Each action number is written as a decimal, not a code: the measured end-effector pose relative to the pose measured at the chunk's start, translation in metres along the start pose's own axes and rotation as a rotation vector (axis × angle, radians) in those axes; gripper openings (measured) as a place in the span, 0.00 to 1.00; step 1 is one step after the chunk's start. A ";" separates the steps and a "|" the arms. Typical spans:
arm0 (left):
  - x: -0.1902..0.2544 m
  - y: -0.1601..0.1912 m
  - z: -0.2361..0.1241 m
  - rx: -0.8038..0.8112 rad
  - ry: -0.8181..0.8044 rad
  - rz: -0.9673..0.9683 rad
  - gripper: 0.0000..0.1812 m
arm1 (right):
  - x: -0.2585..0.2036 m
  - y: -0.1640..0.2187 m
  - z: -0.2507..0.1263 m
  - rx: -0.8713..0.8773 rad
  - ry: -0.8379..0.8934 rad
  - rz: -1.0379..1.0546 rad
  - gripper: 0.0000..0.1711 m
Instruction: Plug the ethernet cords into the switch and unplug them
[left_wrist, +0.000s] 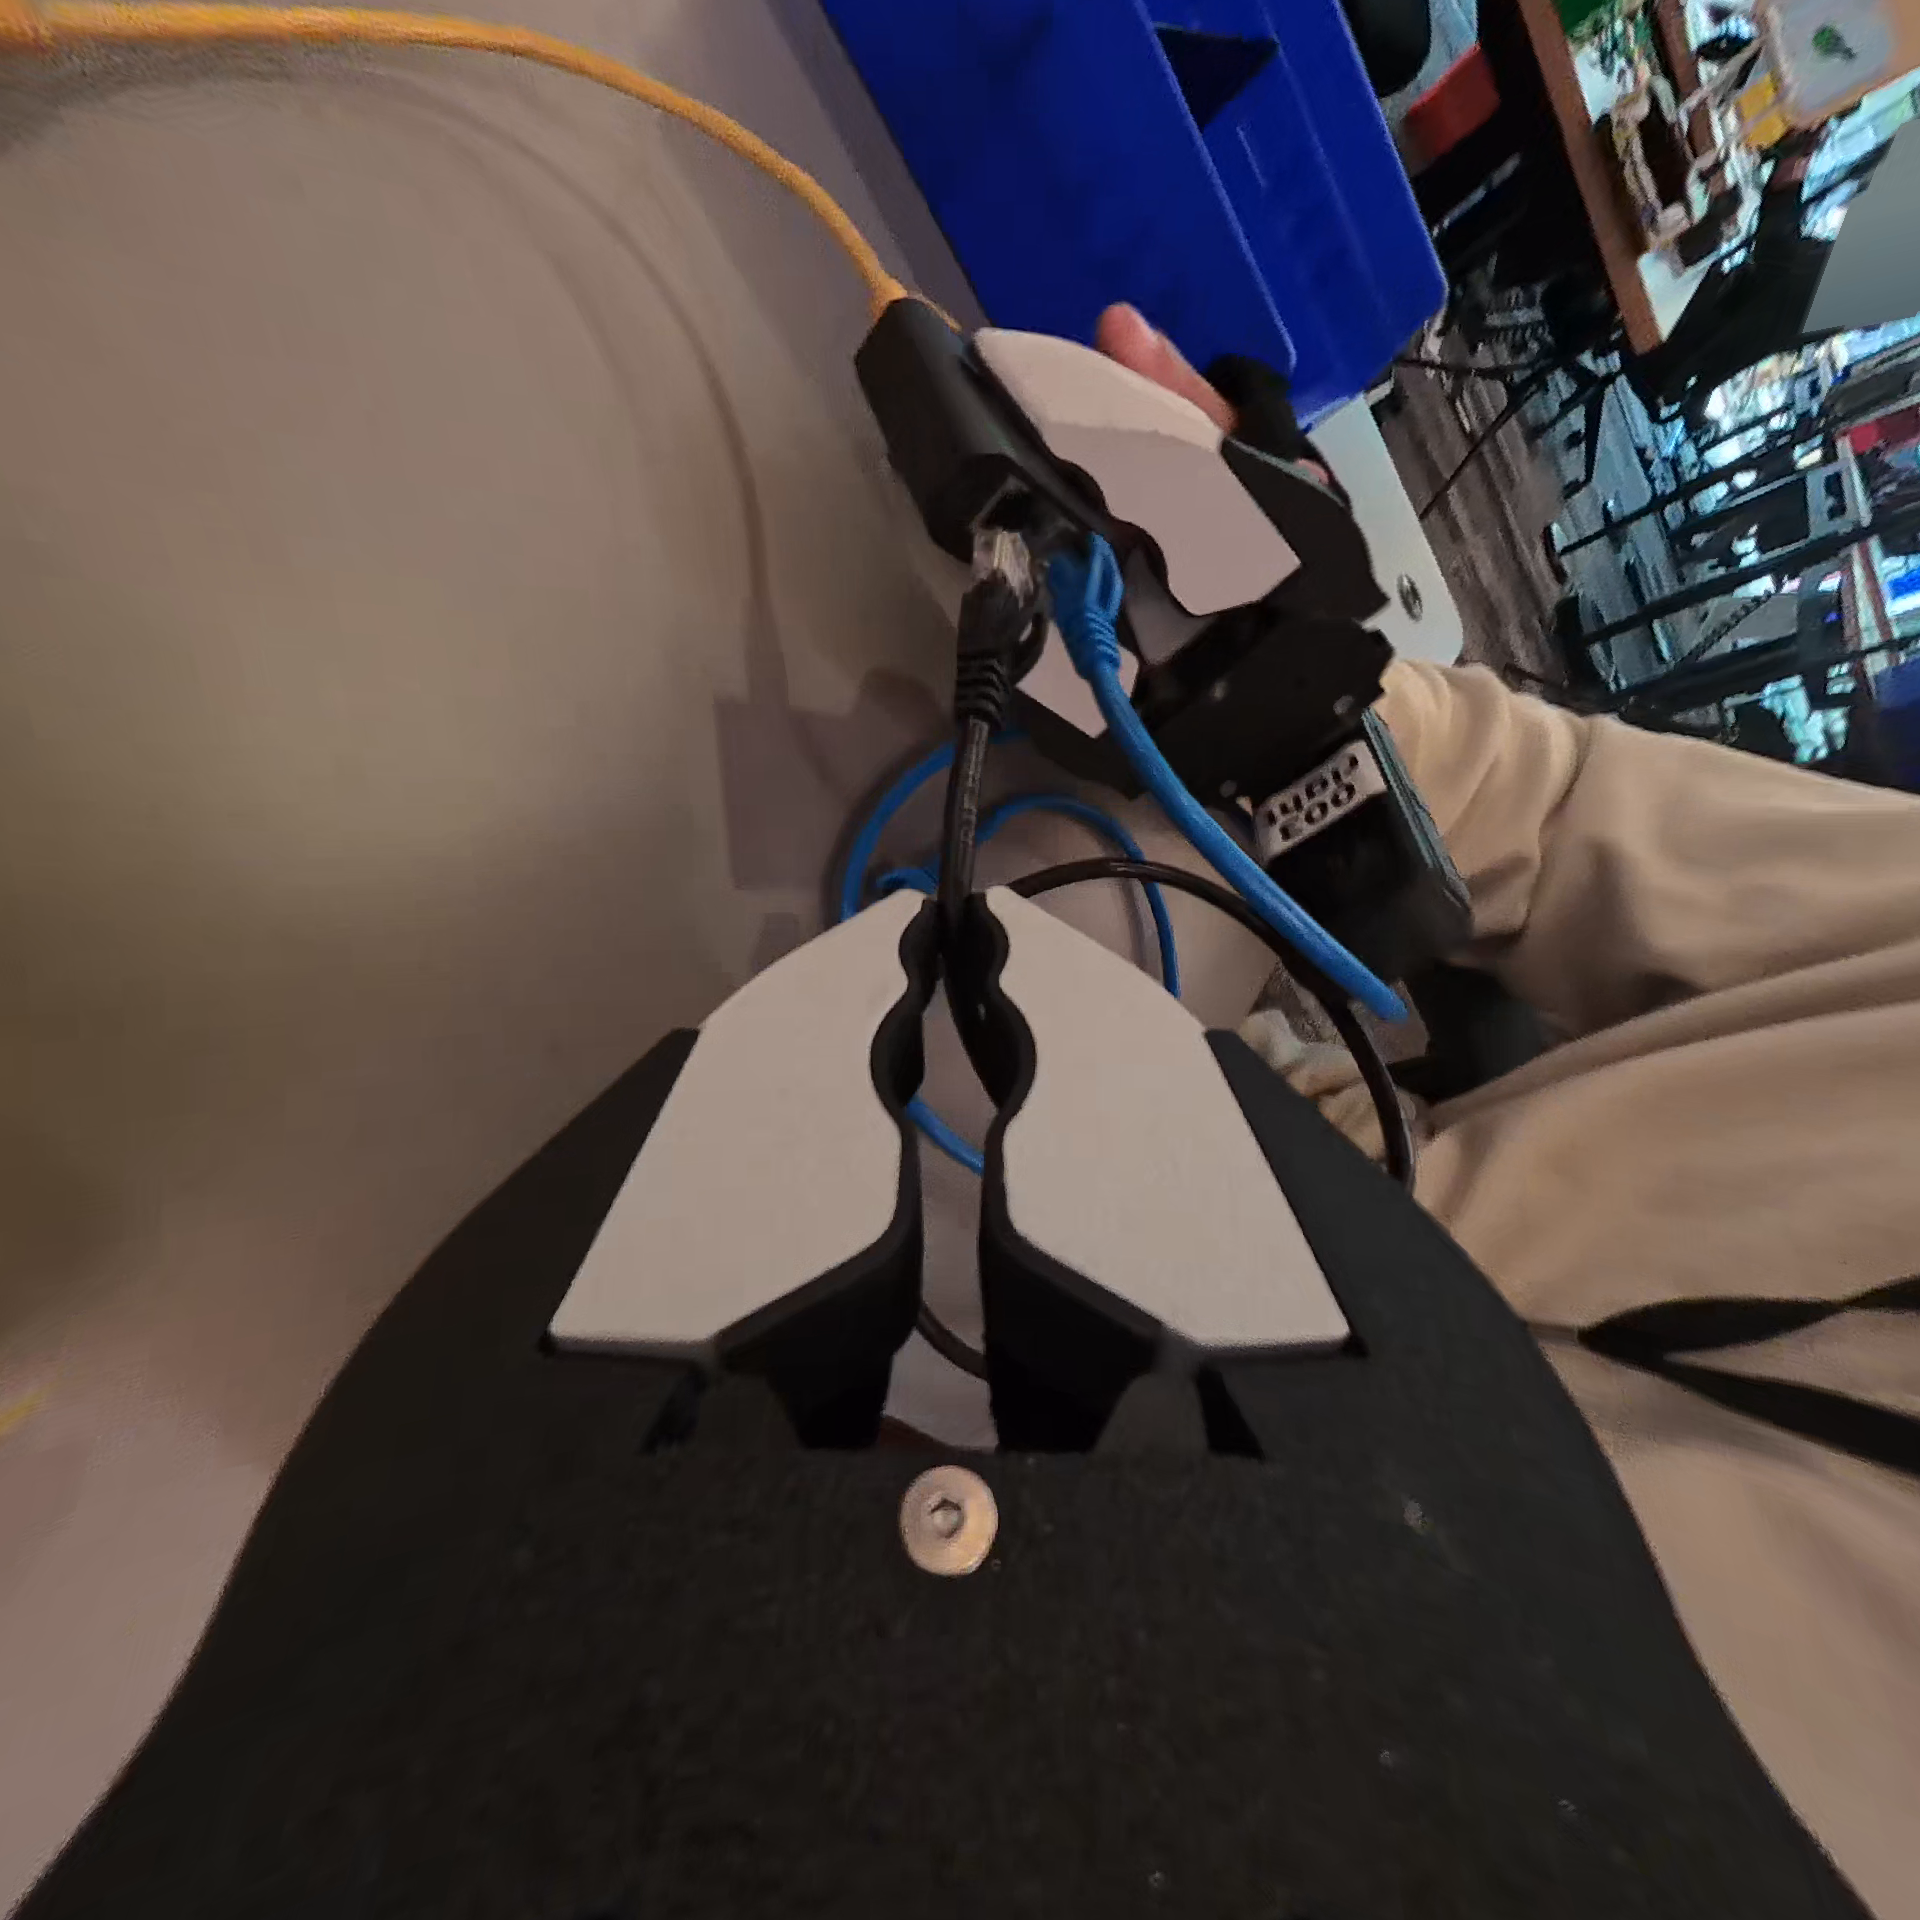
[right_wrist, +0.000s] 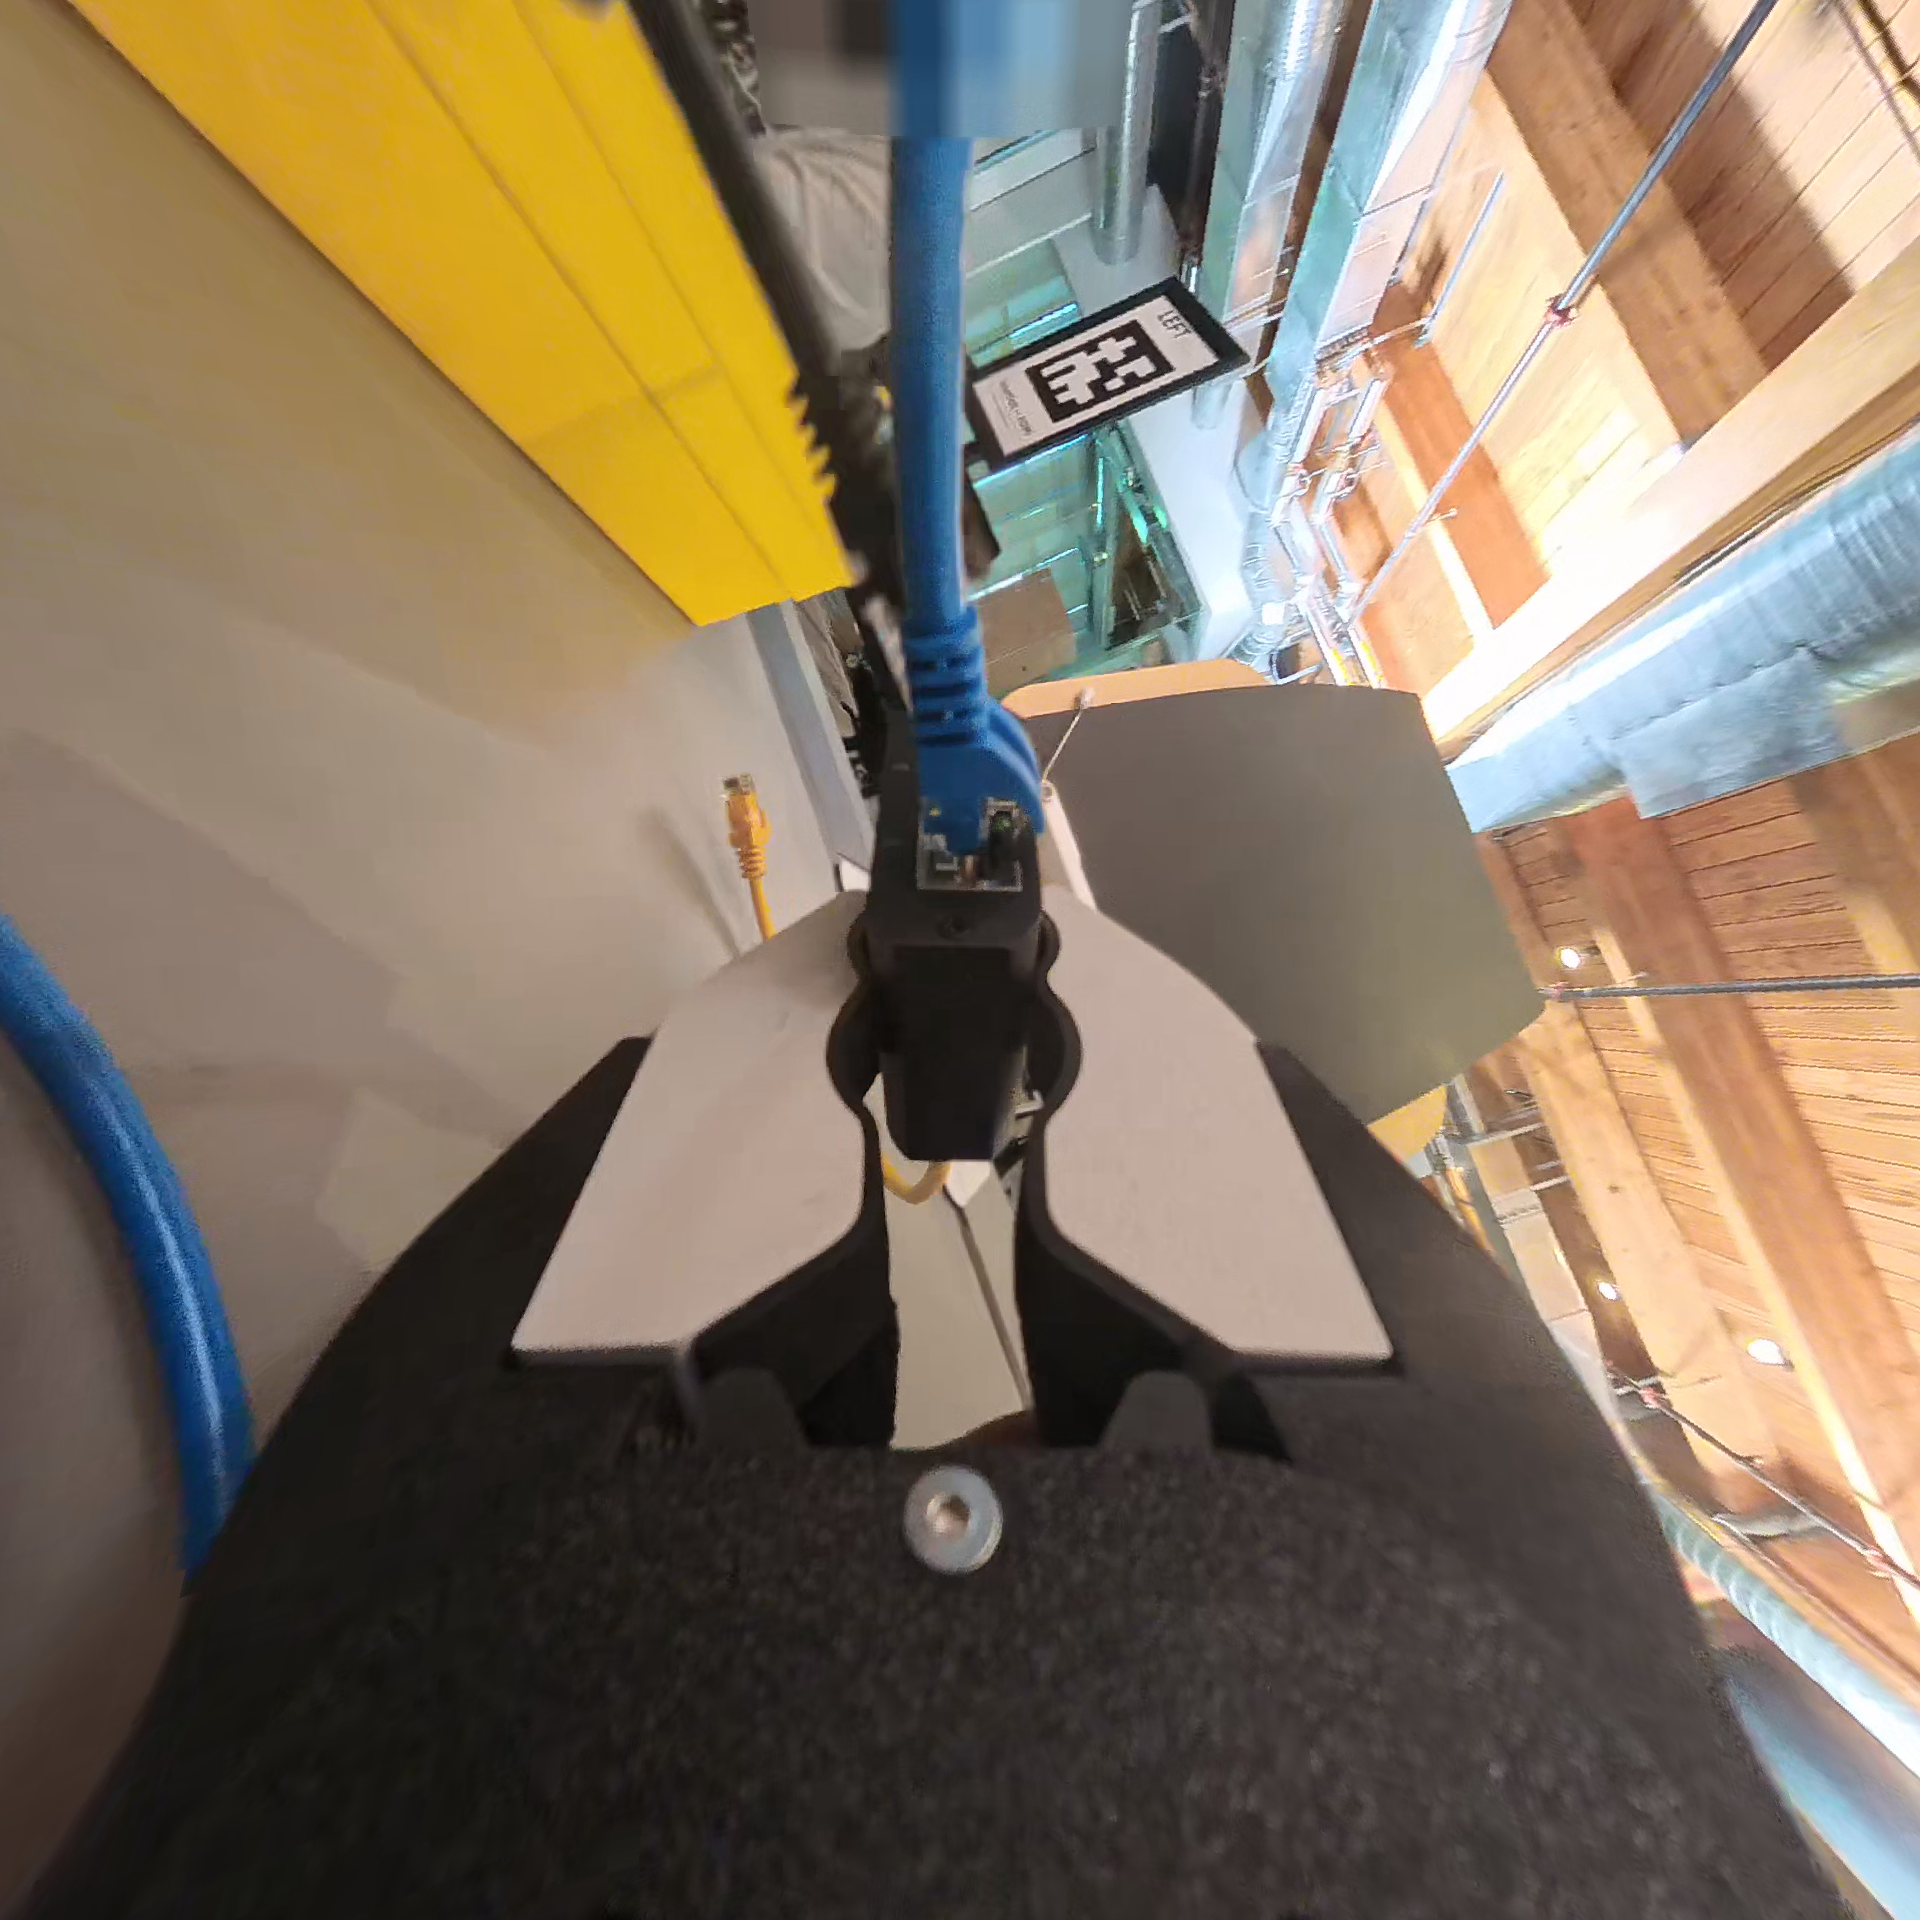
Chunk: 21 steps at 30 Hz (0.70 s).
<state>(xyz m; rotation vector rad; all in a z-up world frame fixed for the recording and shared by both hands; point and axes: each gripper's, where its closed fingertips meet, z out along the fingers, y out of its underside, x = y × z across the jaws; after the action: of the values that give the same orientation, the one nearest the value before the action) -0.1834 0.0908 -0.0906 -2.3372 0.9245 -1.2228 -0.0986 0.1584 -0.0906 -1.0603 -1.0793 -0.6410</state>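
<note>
1. Pinching a thin black ethernet cord (left_wrist: 961, 831) between the white-padded fingers of the left gripper (left_wrist: 954, 914), jaws closed on the cable a little behind its plug.
2. Holding that cord's clear-tipped plug (left_wrist: 272, 566) right at a port of the small black plastic switch (left_wrist: 935, 436); cannot tell whether it is seated.
3. Clamping the switch body (right_wrist: 951, 1039) in the right gripper (right_wrist: 951, 935), held up off the beige bench (left_wrist: 364, 623).
4. Sitting plugged into the neighbouring port: a bright blue ethernet cord (right_wrist: 940, 727), looping down behind the left gripper.
5. Running from the switch's far end across the bench: an orange cord (left_wrist: 727, 135), its free plug (right_wrist: 746, 821) lying on the bench near the yellow bin (right_wrist: 468, 260).
</note>
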 end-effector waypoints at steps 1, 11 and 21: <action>0.000 -0.001 0.006 0.011 0.013 -0.019 0.03 | 0.002 0.000 0.000 0.000 0.007 -0.005 0.14; -0.004 -0.005 0.019 0.056 0.099 -0.199 0.03 | -0.001 0.007 0.003 -0.026 -0.003 -0.043 0.14; 0.004 -0.002 0.023 0.065 0.206 -0.367 0.02 | 0.000 0.009 0.002 -0.040 0.027 -0.127 0.14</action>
<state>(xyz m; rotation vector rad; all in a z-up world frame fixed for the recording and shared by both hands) -0.1617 0.0896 -0.1002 -2.4321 0.5145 -1.6335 -0.0914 0.1636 -0.0942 -1.0202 -1.1205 -0.7788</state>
